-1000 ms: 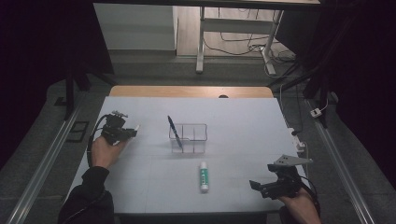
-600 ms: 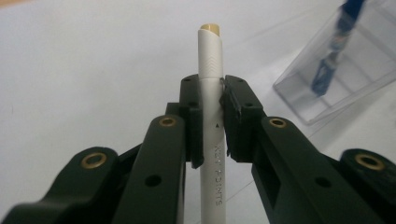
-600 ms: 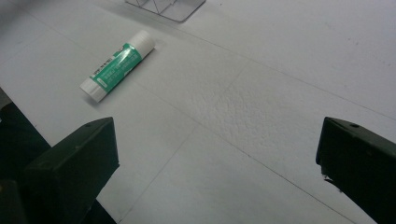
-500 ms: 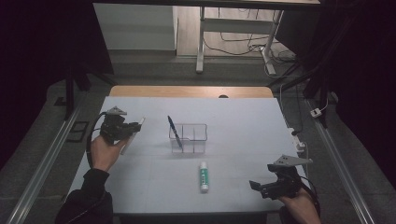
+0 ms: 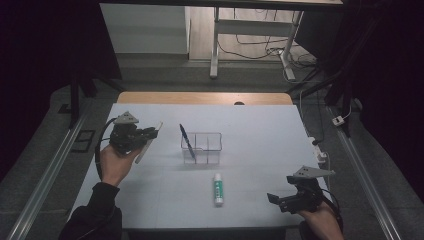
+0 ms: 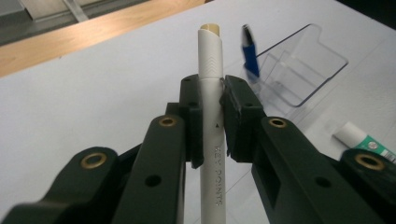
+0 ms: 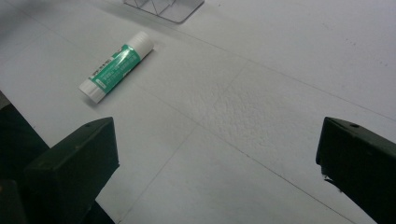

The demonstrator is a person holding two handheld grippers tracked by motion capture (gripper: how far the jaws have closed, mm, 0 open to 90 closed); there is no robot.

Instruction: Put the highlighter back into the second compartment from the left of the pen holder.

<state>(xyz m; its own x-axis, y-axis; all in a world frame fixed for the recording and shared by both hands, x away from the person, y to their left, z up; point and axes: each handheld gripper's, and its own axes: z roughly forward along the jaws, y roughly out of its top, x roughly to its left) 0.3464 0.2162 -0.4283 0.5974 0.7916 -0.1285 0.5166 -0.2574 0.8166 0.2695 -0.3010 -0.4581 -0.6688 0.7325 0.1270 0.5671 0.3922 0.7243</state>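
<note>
My left gripper [image 5: 150,133] [image 6: 211,116] is shut on a white pen [image 6: 210,88], lifted above the left part of the white table [image 5: 260,125]. The white pen [image 5: 148,142] slants past the jaws toward the clear organizer [image 5: 201,148] [image 6: 299,65]. A blue pen [image 5: 186,141] [image 6: 249,49] leans in that organizer's left compartment. A green-and-white glue stick [image 5: 217,188] [image 7: 116,66] lies flat in front of the organizer. My right gripper [image 5: 275,199] [image 7: 215,163] rests low at the table's near right corner, open, with nothing between its jaws.
A wooden strip [image 5: 200,97] runs along the table's far edge. Metal rails [image 5: 45,175] flank the table on both sides. Beyond it stand a desk frame [image 5: 215,45] and loose cables [image 5: 250,50] on the floor.
My left gripper has risen with the white pen and drifted right toward the organizer. The right gripper has kept still.
</note>
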